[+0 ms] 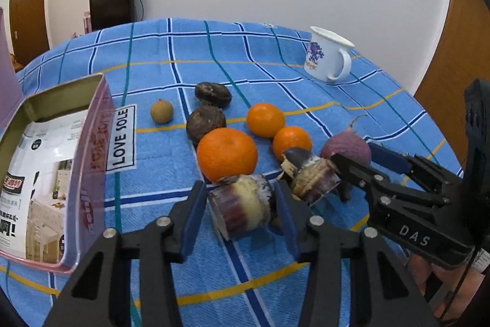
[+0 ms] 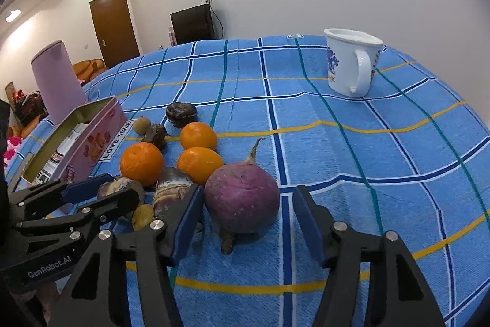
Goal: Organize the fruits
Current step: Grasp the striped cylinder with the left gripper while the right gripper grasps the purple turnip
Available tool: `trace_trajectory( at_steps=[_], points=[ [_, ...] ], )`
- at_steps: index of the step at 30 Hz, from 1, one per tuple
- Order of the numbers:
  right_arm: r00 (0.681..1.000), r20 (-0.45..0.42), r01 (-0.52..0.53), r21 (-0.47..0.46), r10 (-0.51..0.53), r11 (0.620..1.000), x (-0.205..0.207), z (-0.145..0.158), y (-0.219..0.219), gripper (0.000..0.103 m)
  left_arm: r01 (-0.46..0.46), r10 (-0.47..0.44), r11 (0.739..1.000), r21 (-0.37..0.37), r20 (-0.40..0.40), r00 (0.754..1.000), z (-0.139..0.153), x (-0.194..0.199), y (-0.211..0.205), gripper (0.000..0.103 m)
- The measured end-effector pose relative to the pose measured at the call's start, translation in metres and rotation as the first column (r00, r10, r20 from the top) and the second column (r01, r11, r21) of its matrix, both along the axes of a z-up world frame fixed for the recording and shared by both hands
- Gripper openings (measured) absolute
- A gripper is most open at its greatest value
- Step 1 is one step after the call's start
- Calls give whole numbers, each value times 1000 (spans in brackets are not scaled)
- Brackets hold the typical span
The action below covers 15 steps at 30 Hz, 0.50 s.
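two tools down on the blue checked surface (image 1: 275,51) right now. my left tool (image 1: 242,204) has its blue pads tight against a stubby purple-and-cream cane chunk (image 1: 242,206), so it's pinching that. just past its tips sit three oranges (image 1: 226,153), and a second cane chunk (image 1: 309,173) lies off to its right. my right tool (image 2: 248,219) straddles the purple radish (image 2: 242,198); the near pad looks about touching, the far one is clear, so no real grip. the open pink tin (image 1: 92,143) is left of the left tool, the white mug (image 2: 352,63) far ahead.
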State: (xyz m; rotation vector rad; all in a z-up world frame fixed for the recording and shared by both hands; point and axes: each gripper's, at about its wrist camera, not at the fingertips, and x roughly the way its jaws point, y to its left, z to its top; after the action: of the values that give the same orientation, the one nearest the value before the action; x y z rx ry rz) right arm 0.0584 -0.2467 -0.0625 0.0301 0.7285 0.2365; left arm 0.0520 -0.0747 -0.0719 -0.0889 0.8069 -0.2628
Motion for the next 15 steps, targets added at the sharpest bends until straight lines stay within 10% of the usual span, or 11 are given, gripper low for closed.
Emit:
trace_trajectory(
  at_steps=[15],
  points=[
    [1000, 28, -3, 53, 2, 999, -7, 2, -3, 53, 8, -8, 1000, 0, 41, 999, 4, -7, 6, 48]
  ],
)
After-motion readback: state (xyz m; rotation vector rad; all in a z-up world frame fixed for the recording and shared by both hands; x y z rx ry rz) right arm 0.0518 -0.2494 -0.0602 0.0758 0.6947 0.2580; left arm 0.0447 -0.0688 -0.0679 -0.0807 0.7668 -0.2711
